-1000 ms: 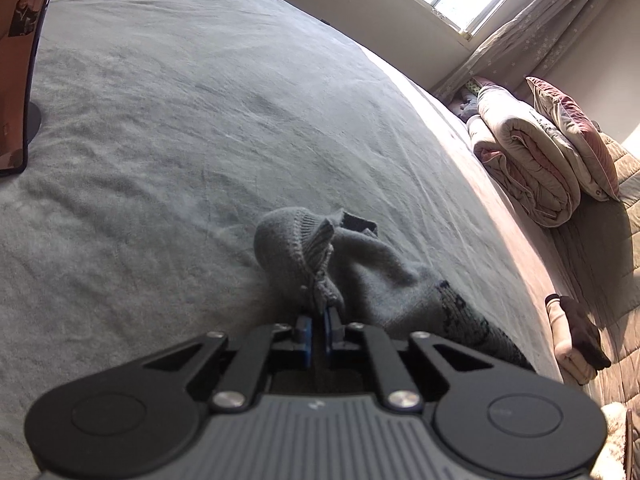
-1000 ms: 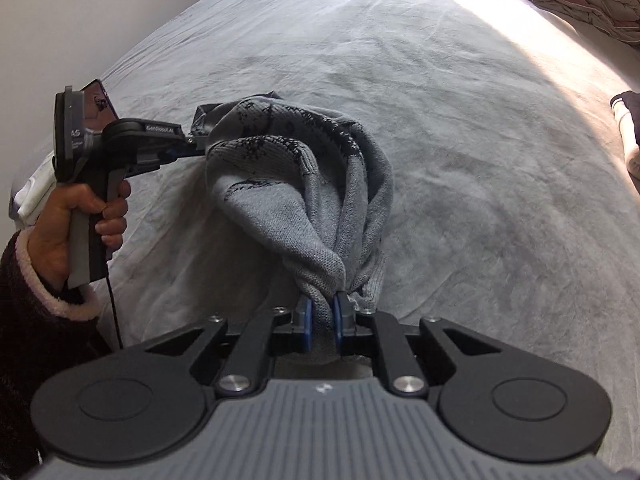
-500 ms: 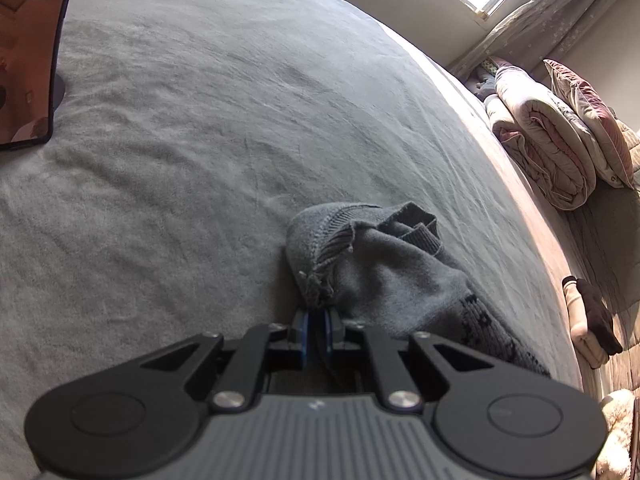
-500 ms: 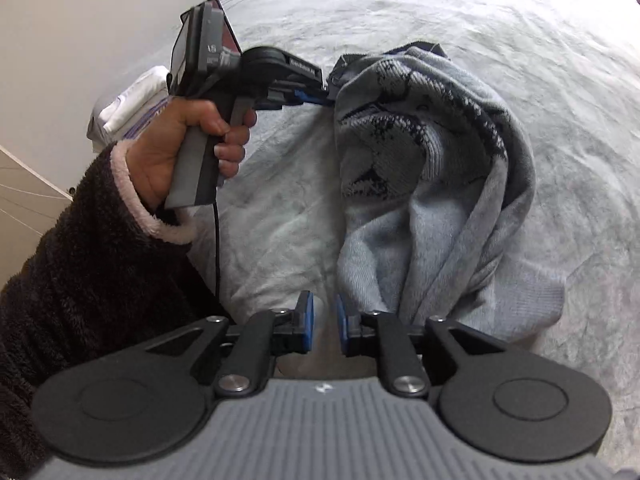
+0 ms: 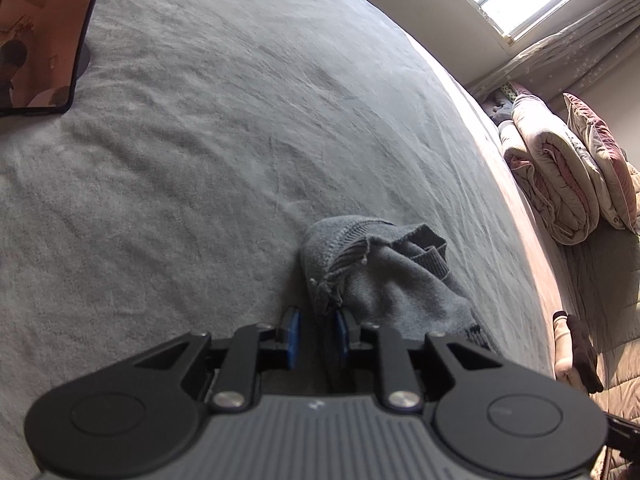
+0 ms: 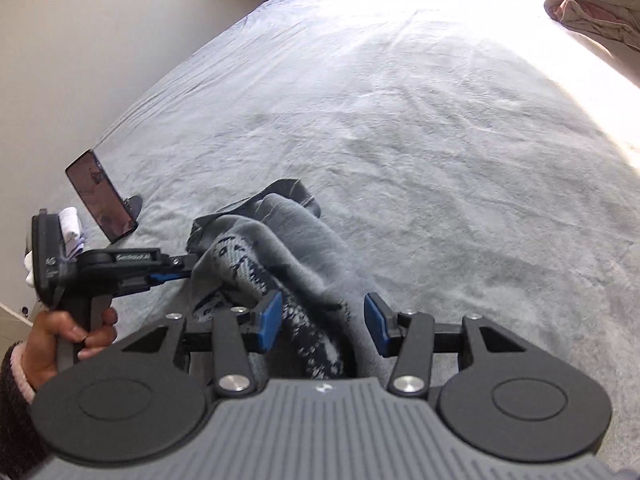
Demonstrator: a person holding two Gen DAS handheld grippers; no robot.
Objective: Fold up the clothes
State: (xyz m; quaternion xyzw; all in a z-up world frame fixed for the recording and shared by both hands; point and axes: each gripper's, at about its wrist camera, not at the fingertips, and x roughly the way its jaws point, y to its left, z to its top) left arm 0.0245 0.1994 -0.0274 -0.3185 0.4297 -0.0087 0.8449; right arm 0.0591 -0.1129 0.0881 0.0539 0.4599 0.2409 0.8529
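While the sweater lies bunched on the bed, both grippers sit right at it, so nearness decides little; direction does.

Right gripper: fingers spread wide, gripping nothing. The patterned grey knit runs straight through the gap between them and under the body of the tool, touching neither pad as far as I can tell. Long axis of the heap runs roughly away from this gripper, up toward the dark cuff or hem at the far end.

Left gripper: fingers parted a little, released. A gathered fold of the knit hangs just ahead of them, nearer the right-hand pad and maybe brushing it; not pinched. From the right camera the left gripper comes in from the side, tips at the sweater's left edge, held by the hand.

So the garment is crumpled, not flat, on the near part of the bed, with the wide grey expanse beyond it free for spreading.

My read: fold hasn't really started; it needs re-gripping at two separated edges and pulling out flat. The right one already straddles fabric, so closing in place would catch a thick bunch rather than one edge. Risk: grabbing several layers at once.

Phone on stand is off to the left, well apart.
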